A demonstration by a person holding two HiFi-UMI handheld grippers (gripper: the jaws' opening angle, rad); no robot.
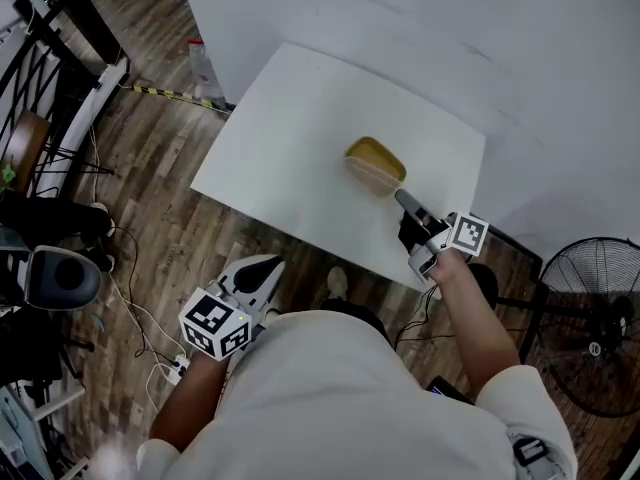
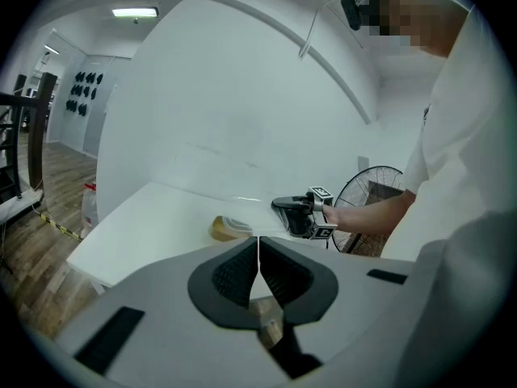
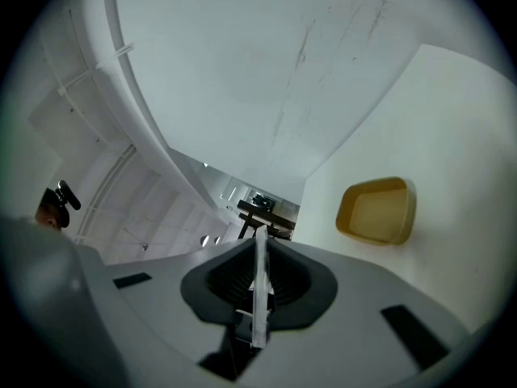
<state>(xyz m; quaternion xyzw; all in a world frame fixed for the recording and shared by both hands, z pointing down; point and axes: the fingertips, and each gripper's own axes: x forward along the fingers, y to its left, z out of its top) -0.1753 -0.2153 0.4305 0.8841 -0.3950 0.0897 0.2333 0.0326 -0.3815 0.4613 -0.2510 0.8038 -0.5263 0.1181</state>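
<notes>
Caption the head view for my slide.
Right gripper beside a yellow tub on the white table; left gripper over the floor.

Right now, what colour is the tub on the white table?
The tub is mustard yellow, shown best in the right gripper view.

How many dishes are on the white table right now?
1. A yellow dish sits right of the middle of the table, just ahead of the right gripper, which pinches a thin white strip. No other dish shows; none seems hidden.
</notes>
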